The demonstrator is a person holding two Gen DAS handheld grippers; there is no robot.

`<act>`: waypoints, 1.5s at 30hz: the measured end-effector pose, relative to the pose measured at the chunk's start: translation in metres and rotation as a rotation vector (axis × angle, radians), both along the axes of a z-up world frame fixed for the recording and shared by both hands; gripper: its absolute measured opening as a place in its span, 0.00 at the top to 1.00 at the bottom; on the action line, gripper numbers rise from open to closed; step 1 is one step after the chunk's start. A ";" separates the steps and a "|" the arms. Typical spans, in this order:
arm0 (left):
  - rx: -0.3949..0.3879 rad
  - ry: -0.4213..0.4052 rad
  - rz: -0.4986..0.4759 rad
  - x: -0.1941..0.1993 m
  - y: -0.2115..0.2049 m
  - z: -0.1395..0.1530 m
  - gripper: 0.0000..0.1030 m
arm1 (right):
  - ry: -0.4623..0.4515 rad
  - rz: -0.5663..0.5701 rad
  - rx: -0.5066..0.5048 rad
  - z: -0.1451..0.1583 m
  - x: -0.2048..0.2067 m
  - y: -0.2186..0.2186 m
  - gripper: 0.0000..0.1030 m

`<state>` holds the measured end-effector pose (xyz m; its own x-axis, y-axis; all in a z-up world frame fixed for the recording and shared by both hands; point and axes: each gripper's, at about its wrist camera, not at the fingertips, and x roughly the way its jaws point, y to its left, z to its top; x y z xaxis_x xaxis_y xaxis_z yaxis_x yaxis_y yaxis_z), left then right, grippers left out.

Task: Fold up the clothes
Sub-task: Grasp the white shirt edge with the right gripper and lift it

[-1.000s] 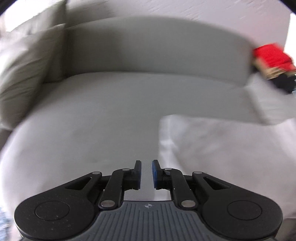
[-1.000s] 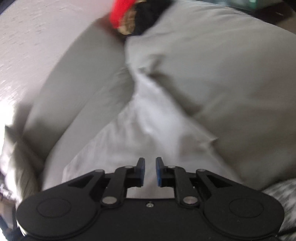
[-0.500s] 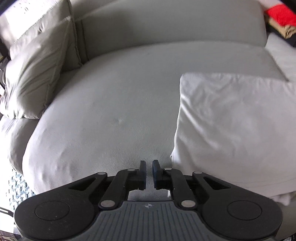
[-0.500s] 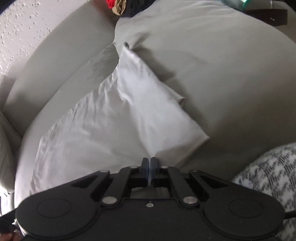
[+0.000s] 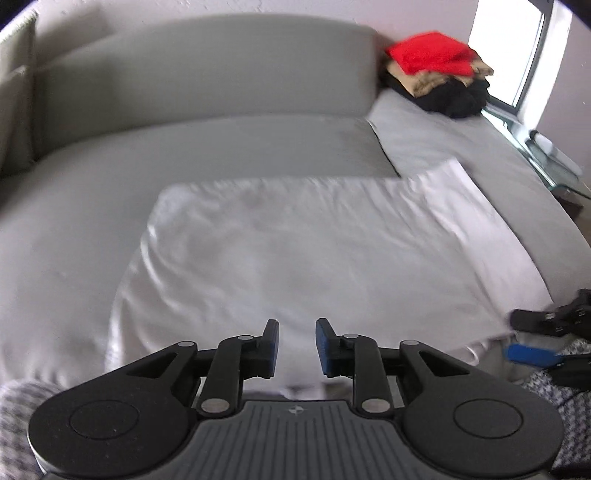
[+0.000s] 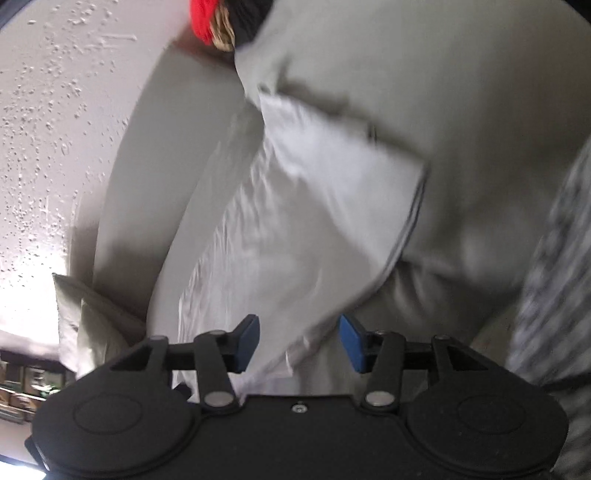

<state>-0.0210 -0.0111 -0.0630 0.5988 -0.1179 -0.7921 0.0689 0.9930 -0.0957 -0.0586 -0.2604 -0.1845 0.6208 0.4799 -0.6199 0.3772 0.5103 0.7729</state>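
Observation:
A white garment point(image 5: 303, 254) lies spread flat on the grey sofa seat point(image 5: 74, 206); it also shows in the right wrist view point(image 6: 317, 206). My left gripper point(image 5: 296, 347) is open and empty, hovering over the garment's near edge. My right gripper point(image 6: 299, 341) is open wide and empty above the garment's near corner. The right gripper's fingers point(image 5: 532, 321) show at the garment's right edge in the left wrist view.
A pile of red, tan and black clothes point(image 5: 439, 70) sits at the sofa's far right, also seen in the right wrist view point(image 6: 218, 22). A grey cushion point(image 6: 85, 325) stands at the left. A black-and-white patterned fabric point(image 6: 554, 258) lies at the right. A window point(image 5: 513, 48) is beyond.
Both grippers have opened; the right was shut half a second ago. The left gripper has swung right, from beside the garment to over its near edge.

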 end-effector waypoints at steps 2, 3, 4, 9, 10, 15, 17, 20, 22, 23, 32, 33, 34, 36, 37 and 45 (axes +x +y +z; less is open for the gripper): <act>-0.012 0.016 -0.006 -0.002 -0.004 -0.009 0.76 | 0.008 -0.010 0.051 -0.009 -0.002 0.005 0.54; -0.014 0.020 -0.006 -0.002 -0.006 -0.012 0.76 | 0.012 -0.019 0.071 -0.012 -0.004 0.005 0.54; -0.016 0.022 -0.002 -0.001 -0.005 -0.014 0.76 | 0.018 -0.035 0.089 -0.016 -0.005 0.006 0.55; -0.029 0.028 0.015 -0.001 -0.001 -0.015 0.76 | -0.044 -0.222 0.284 -0.044 -0.017 -0.002 0.59; -0.032 0.028 0.017 -0.001 -0.001 -0.015 0.77 | -0.059 -0.255 0.309 -0.048 -0.019 -0.003 0.59; -0.044 0.030 0.034 -0.002 0.006 -0.014 0.77 | -0.108 -0.353 0.317 -0.054 -0.023 -0.005 0.67; -0.051 0.032 0.044 -0.001 0.010 -0.015 0.77 | -0.110 -0.398 0.270 -0.053 -0.026 -0.009 0.67; -0.061 0.036 0.061 0.001 0.017 -0.016 0.77 | -0.125 -0.427 0.188 -0.053 -0.019 -0.013 0.64; -0.068 0.038 0.071 0.002 0.021 -0.017 0.77 | -0.148 -0.422 0.138 -0.055 -0.007 -0.015 0.64; -0.067 0.037 0.078 0.002 0.024 -0.017 0.77 | -0.152 -0.429 0.130 -0.058 -0.002 -0.017 0.64; 0.010 0.052 0.179 0.012 0.065 -0.023 0.84 | -0.142 -0.456 0.104 -0.058 0.020 -0.019 0.71; 0.014 0.056 0.183 0.011 0.069 -0.024 0.83 | -0.139 -0.464 0.097 -0.057 0.018 -0.019 0.72; 0.018 0.060 0.188 0.011 0.072 -0.025 0.83 | -0.135 -0.474 0.090 -0.055 0.016 -0.019 0.72; 0.038 0.059 0.180 0.008 0.073 -0.024 0.83 | -0.128 -0.505 0.090 -0.051 0.011 -0.020 0.74; 0.045 0.058 0.175 0.007 0.073 -0.025 0.83 | -0.127 -0.522 0.080 -0.047 0.009 -0.020 0.74; 0.099 0.057 0.118 0.004 0.072 -0.028 0.83 | -0.138 -0.434 -0.188 -0.026 0.016 -0.013 0.95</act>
<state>-0.0173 0.0609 -0.0910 0.5580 0.0310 -0.8292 -0.0520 0.9986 0.0024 -0.0430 -0.2730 -0.2100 0.8213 0.0467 -0.5686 0.4861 0.4644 0.7403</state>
